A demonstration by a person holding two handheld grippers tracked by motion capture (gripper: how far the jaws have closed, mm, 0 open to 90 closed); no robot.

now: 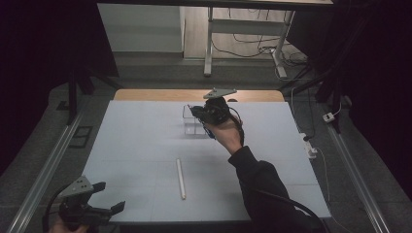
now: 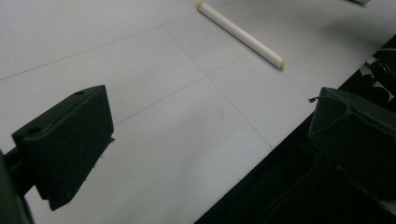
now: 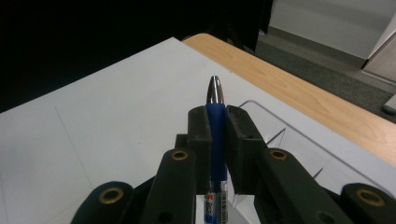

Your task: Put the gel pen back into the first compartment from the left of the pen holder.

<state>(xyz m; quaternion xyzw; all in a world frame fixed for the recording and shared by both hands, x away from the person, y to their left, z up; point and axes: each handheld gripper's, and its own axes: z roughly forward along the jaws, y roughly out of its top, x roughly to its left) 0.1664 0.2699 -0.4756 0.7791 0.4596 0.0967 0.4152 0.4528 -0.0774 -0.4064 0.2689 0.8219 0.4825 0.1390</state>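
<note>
The right tongs (image 3: 215,128) gripped a blue pen (image 3: 215,116), its long axis along the jaws, above the clear box (image 1: 193,125); the left tongs (image 1: 108,196) gaped empty.

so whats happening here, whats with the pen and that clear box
A person works at a white table with a gripper in each hand. The right gripper is shut on a blue pen, silver tip pointing away from the camera, and is held above a clear box at the far side of the table. The left gripper is open and holds nothing, at the near left corner. A white stick lies flat on the table, apart from both.
</note>
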